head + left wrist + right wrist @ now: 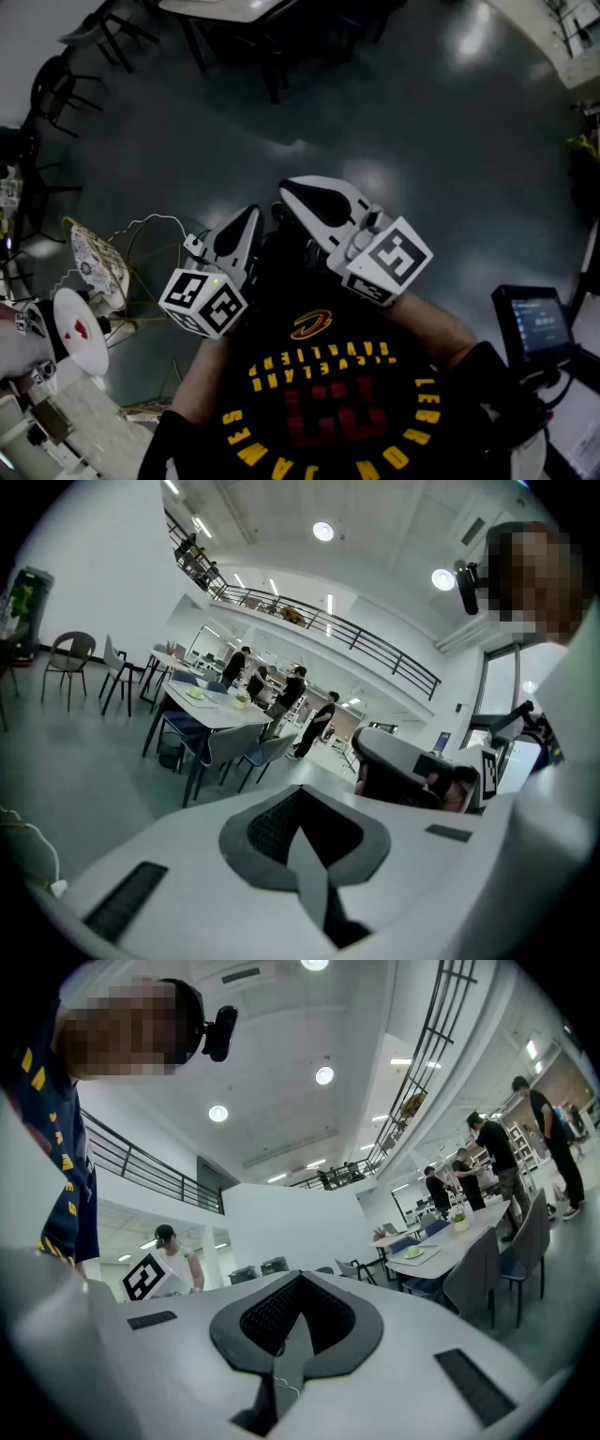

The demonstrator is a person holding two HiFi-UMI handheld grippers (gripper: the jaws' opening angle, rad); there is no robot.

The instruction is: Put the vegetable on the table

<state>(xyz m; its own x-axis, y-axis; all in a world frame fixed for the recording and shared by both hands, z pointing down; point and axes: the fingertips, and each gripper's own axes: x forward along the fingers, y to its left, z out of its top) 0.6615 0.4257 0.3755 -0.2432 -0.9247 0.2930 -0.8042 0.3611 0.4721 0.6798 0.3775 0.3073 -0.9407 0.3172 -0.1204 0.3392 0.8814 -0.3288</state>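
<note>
Dark floor (403, 122) below, we hold left gripper (246, 217) and right gripper (291, 189) closed and empty; no vegetable shows, just a wire rack (145, 279) left of the left gripper.

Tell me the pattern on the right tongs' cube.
The cube carries black-and-white square markers; head view shows it best.

Floor (422, 141): dark, glossy, patched with glare.
Chairs (56, 84): dark, upper left, near the wall.
Screen (536, 321): lit, at the right edge.
Wire rack (141, 267): gold, at the left.
People (291, 691): standing, far off.
Railing (356, 635): along an upper balcony.
</note>
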